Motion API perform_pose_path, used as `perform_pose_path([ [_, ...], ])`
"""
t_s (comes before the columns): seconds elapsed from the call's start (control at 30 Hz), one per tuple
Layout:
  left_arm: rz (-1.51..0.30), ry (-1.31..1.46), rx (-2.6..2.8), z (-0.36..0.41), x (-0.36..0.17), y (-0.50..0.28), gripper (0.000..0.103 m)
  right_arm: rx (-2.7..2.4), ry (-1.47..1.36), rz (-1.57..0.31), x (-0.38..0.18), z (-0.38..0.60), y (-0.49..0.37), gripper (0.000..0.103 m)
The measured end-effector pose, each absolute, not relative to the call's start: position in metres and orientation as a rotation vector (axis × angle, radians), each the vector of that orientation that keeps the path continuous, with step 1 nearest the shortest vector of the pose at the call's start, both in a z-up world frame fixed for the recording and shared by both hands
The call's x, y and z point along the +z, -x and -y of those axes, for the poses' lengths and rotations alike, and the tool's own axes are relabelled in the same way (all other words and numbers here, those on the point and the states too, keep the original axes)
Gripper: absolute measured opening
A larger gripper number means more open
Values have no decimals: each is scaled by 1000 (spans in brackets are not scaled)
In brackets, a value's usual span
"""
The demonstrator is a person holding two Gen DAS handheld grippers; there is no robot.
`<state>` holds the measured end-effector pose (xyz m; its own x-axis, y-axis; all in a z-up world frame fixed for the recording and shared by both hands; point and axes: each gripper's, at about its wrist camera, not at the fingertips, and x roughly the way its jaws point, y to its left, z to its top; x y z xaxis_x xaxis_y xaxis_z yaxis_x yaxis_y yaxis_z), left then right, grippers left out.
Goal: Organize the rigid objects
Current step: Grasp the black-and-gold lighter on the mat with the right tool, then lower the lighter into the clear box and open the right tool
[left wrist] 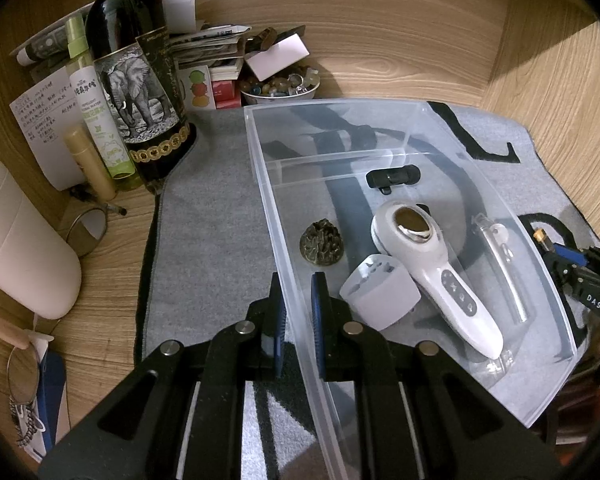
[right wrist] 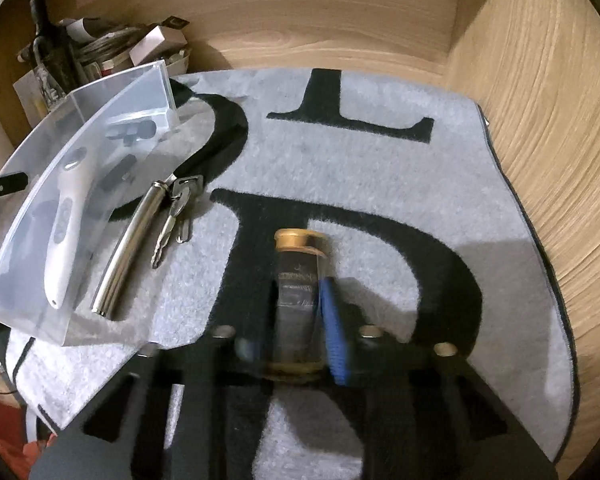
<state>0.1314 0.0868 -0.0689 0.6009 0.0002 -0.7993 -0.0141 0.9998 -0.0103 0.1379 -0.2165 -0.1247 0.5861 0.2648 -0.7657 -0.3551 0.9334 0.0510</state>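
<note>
A clear plastic bin (left wrist: 260,168) sits on a grey mat; it also shows in the right wrist view (right wrist: 40,216). Inside lie a white handheld device (left wrist: 440,272), a frosted cap (left wrist: 380,292), a dark spiky ornament (left wrist: 322,242) and a black clip (left wrist: 392,176). My left gripper (left wrist: 298,300) is shut on the bin's near-left wall. My right gripper (right wrist: 300,312) is shut on a small dark bottle with gold caps (right wrist: 298,276), lying along the fingers just over the mat. A metal tube (right wrist: 130,248) and keys (right wrist: 178,208) lie on the mat beside the bin.
The grey mat (right wrist: 380,168) has big black letters. Wooden walls close the back and right. At the left stand a wine bottle (left wrist: 140,80), a spray bottle (left wrist: 92,100), papers, a bowl of stones (left wrist: 278,86) and a white case (left wrist: 16,240).
</note>
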Motion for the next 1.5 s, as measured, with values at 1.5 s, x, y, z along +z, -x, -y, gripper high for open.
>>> perform_pose_path([
  [1.5, -923, 20, 4, -86, -69, -131, 11, 799, 232, -700, -52, 55, -134, 22],
])
